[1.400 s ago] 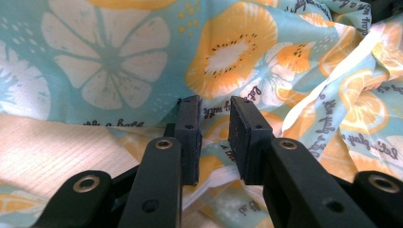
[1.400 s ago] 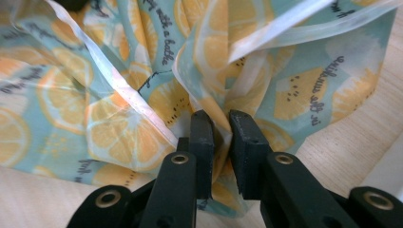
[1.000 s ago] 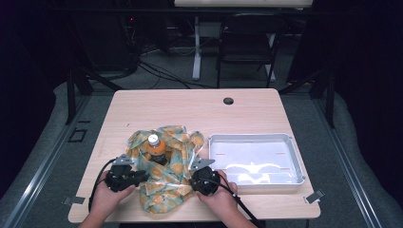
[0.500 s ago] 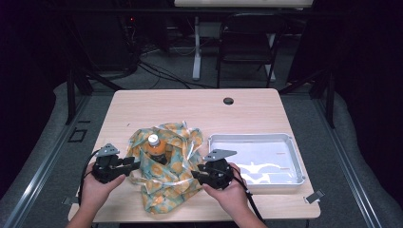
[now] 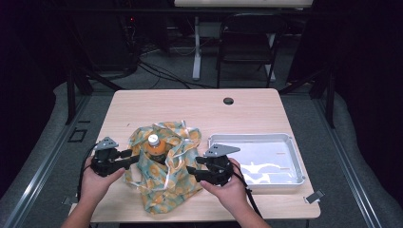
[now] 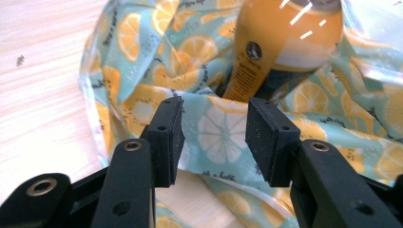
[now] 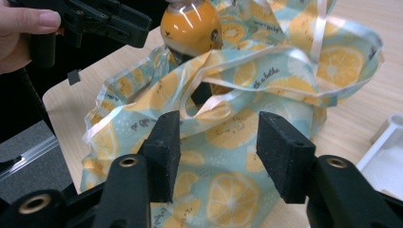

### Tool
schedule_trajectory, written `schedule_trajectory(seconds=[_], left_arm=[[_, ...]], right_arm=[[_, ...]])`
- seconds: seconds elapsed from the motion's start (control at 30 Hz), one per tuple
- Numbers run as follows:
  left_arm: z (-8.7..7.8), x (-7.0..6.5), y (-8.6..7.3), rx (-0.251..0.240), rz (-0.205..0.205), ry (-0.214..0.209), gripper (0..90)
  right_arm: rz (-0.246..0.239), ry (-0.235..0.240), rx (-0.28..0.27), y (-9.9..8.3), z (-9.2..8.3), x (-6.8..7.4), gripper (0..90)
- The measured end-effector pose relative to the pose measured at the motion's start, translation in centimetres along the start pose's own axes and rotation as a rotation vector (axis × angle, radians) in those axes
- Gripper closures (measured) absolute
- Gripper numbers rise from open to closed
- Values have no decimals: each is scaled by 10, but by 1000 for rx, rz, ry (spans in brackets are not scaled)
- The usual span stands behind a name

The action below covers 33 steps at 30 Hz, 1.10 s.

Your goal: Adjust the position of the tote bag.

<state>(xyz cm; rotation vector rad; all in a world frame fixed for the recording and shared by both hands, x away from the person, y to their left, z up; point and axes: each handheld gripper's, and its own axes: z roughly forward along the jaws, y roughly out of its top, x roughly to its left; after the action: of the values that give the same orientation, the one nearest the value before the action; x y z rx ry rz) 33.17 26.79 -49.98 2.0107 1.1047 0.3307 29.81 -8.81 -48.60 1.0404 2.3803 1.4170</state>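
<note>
A teal bag with a lemon print (image 5: 164, 183) lies crumpled on the wooden table (image 5: 190, 107). An orange bottle with a white cap (image 5: 154, 146) stands upright inside it. My left gripper (image 5: 134, 159) hovers at the bag's left edge. Its jaws have just been opening, and the fabric (image 6: 142, 57) and bottle (image 6: 280, 42) lie beyond the pads, untouched. My right gripper (image 5: 191, 170) hovers at the bag's right edge. Its jaws have also just been opening, above the bag (image 7: 294, 66) with nothing pressed between them. The bottle (image 7: 190, 28) and the left gripper (image 7: 109, 21) show farther off.
A shallow metal tray (image 5: 285, 138) sits on the table to the right of the bag, close to the right hand; its corner (image 7: 387, 152) shows in the right gripper view. A small round hole (image 5: 228, 100) lies near the table's far edge.
Both grippers have risen off the bag and drawn slightly apart. Their jaws have opened and let go of the fabric. The bag and bottle stay in place.
</note>
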Motion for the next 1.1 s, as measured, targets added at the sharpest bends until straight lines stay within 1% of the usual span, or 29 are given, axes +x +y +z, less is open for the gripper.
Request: schedule_trajectory(seconds=[0.1, 0.13, 0.17, 0.2, 0.23, 0.27, 0.3, 0.33, 0.37, 0.4, 0.43, 0.47, 0.5, 0.53, 0.57, 0.6, 0.63, 0.7, 0.73, 0.77, 0.8, 0.83, 0.87, 0.9, 0.97, 1.0, 1.03, 1.07, 1.1], left_arm=[[2, 3, 3, 9, 4, 7, 573], [3, 3, 4, 9, -1, 7, 572], [3, 3, 4, 9, -1, 7, 571], [6, 5, 6, 12, 5, 14, 567], [6, 5, 6, 12, 5, 14, 565], [9, 8, 8, 13, 2, 16, 559], [9, 8, 8, 13, 2, 16, 555], [13, 10, 10, 11, 0, 20, 551], [13, 10, 10, 11, 0, 20, 550], [16, 12, 11, 5, -2, 22, 550], [20, 13, 13, 1, -13, 18, 550], [23, 14, 14, 5, -13, 19, 550], [23, 14, 14, 5, -13, 19, 550], [26, 14, 15, 3, -23, 20, 550], [28, 15, 15, 1, -20, 20, 550], [33, 16, 17, 8, -18, 23, 550], [36, 16, 17, -1, -20, 24, 551], [40, 18, 17, 11, -26, 22, 555], [43, 18, 16, 11, -29, 25, 557], [45, 20, 16, 21, -29, 22, 559], [47, 21, 16, 18, -34, 27, 559], [47, 21, 16, 18, -34, 27, 562], [49, 22, 16, 24, -36, 28, 562], [51, 23, 15, 21, -38, 31, 565], [54, 24, 15, 24, -41, 27, 568], [56, 26, 15, 23, -40, 30, 569], [56, 26, 15, 23, -40, 30, 569], [60, 28, 15, 26, -47, 40, 571], [60, 28, 15, 26, -47, 40, 573]], right_arm=[[-14, -7, 5, 7, 1, 1, 525], [-27, -13, 8, 11, 2, 1, 531], [-27, -13, 8, 11, 2, 1, 531], [-45, -20, 8, 19, 5, 1, 535], [-52, -24, 10, 22, 6, 1, 535], [-55, -30, 6, 28, 9, 0, 535], [-55, -30, 6, 28, 9, 0, 535], [-64, -39, 7, 38, 15, -2, 534], [-64, -39, 7, 38, 15, -2, 534], [-71, -40, 11, 43, 19, -4, 533], [-91, -49, 27, 53, 31, -5, 533], [-99, -57, 33, 56, 36, -6, 532], [-99, -57, 33, 56, 36, -6, 532], [-107, -65, 43, 59, 43, -8, 532], [-111, -86, 58, 66, 56, -12, 532], [-108, -91, 68, 68, 63, -14, 532], [-102, -92, 74, 71, 69, -16, 533], [-88, -89, 91, 74, 79, -18, 538], [-89, -81, 110, 75, 86, -18, 549], [-91, -84, 136, 75, 91, -18, 568], [-97, -84, 159, 73, 96, -18, 581], [-97, -84, 159, 73, 96, -18, 581], [-98, -82, 194, 71, 100, -18, 595], [-103, -84, 241, 62, 107, -20, 621], [-104, -84, 254, 59, 108, -21, 632], [-95, -91, 289, 49, 111, -25, 650], [-87, -94, 293, 46, 112, -25, 654], [-92, -100, 313, 41, 112, -28, 660], [-87, -107, 322, 37, 112, -30, 662]])
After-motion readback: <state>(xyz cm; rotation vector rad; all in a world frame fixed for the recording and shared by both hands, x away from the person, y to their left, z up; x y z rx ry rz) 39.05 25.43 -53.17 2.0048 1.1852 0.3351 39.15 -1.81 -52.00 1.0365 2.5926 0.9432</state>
